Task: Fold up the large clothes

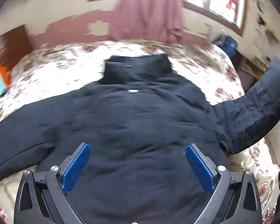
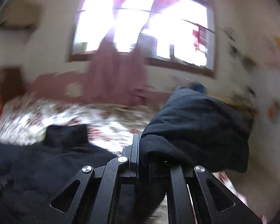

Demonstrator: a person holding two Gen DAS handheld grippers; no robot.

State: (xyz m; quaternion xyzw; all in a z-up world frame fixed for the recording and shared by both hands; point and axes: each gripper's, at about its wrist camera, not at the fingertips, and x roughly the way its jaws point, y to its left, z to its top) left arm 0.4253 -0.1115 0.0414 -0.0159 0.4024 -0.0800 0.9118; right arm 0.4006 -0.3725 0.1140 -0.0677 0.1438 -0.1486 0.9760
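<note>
A large dark navy padded jacket (image 1: 132,119) lies spread on a floral bedspread (image 1: 52,71), collar toward the far wall. My left gripper (image 1: 138,166) hovers open over the jacket's lower body, blue pads (image 1: 76,168) wide apart with nothing between them. The jacket's right sleeve (image 1: 259,108) is lifted off the bed at the right edge of that view. In the right wrist view my right gripper (image 2: 140,149) is shut on that sleeve (image 2: 196,130), whose cuff drapes over the right finger and hides it. The jacket's body (image 2: 46,168) lies lower left there.
A pink curtain (image 1: 149,13) hangs under a bright window (image 2: 143,28) on the far wall. A dark wooden headboard (image 1: 7,44) stands at the left. A blue box (image 1: 227,43) sits beyond the bed's far right corner. Both views are motion-blurred.
</note>
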